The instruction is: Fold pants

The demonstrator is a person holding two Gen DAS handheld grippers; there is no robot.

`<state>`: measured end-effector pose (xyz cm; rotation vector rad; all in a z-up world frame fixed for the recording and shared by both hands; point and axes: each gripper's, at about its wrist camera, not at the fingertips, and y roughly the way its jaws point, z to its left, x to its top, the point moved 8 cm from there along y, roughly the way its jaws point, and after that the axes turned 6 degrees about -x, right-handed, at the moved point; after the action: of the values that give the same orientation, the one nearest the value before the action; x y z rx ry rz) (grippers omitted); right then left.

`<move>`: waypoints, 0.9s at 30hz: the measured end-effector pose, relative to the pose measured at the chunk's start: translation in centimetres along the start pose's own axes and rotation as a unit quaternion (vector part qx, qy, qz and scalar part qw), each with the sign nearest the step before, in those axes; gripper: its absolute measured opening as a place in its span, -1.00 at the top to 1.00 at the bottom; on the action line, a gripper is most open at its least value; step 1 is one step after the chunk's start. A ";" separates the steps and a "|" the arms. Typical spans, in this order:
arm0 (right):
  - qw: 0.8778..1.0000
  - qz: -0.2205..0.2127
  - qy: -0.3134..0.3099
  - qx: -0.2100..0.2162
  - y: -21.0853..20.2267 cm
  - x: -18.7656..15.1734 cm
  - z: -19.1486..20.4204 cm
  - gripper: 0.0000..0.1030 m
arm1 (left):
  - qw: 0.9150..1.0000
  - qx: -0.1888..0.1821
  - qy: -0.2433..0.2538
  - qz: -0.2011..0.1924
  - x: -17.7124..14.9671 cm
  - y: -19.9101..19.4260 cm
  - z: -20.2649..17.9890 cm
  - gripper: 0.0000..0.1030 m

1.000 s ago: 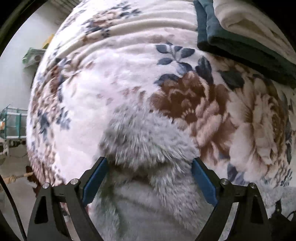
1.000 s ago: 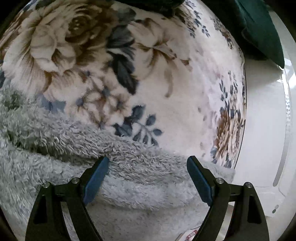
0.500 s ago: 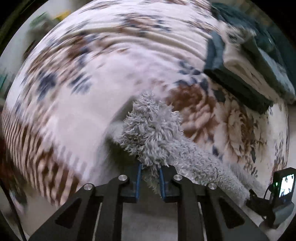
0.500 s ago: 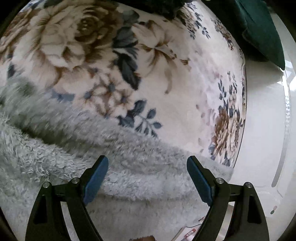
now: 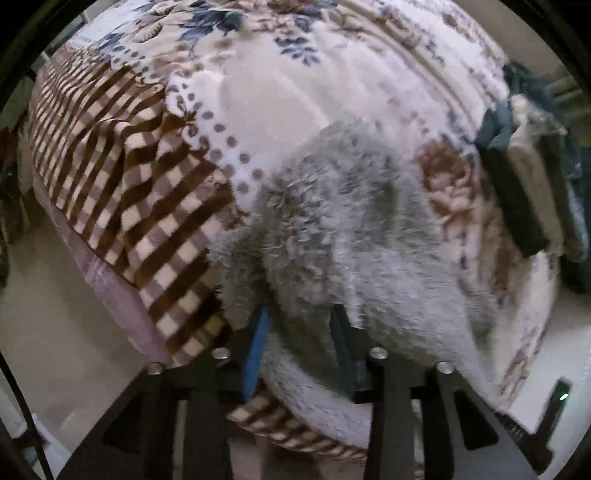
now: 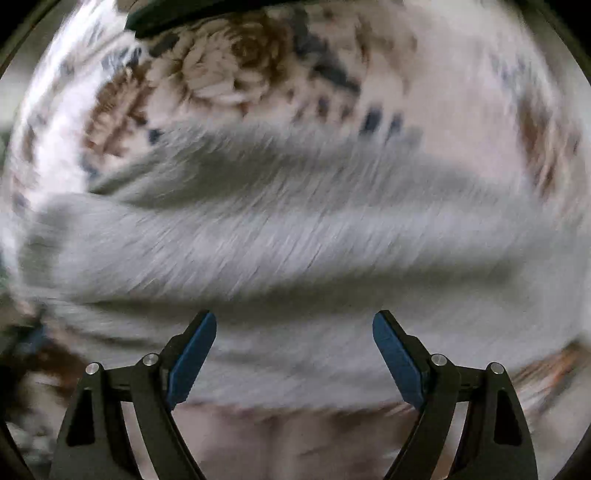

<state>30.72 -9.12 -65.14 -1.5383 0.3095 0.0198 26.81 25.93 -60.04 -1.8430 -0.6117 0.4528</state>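
Observation:
The grey fluffy pants [image 5: 351, 229] lie bunched on a floral blanket [image 5: 277, 92], with one end folded over toward the blanket's checkered border. My left gripper [image 5: 299, 310] points down at that near end. Its jaws are opening, and grey fleece still fills the gap between the blue pads [image 5: 258, 343] and spills over their tips. In the blurred right wrist view the pants [image 6: 295, 229] stretch across the middle of the picture. My right gripper [image 6: 294, 314] hangs wide open above them, with nothing pinched between its pads.
A stack of folded dark green and cream clothes [image 5: 524, 192] sits at the right of the blanket. The checkered border [image 5: 147, 203] drops off the bed edge to a pale floor [image 5: 55, 314]. A dark folded item [image 6: 177, 14] lies at the top of the right wrist view.
My left gripper shut on the pants' end, carried it across toward the checkered border, and now its jaws have parted again. The right gripper stayed wide open while it rose and turned.

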 end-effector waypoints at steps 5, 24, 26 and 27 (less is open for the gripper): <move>0.966 0.104 0.178 0.154 5.0 -5.0 -1.5 -0.56 | 1.000 -0.015 -0.023 0.014 1.2 1.1 -0.4 0.06; 0.949 -0.016 0.261 0.178 2.4 -11.5 -5.7 0.88 | 0.999 0.026 0.006 -0.025 0.8 -2.0 2.7 0.88; 0.952 0.012 0.261 0.162 3.8 -12.7 -5.9 0.88 | 0.999 0.041 -0.009 -0.004 -0.1 -0.4 4.4 0.88; 0.952 0.025 0.261 0.157 4.9 -13.3 -6.4 0.88 | 0.999 0.046 -0.020 0.004 -0.6 0.4 5.3 0.88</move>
<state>15.79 -12.83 -67.17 -1.1973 0.7365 -0.3865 23.39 29.43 -62.16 -1.7542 -0.6001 0.5158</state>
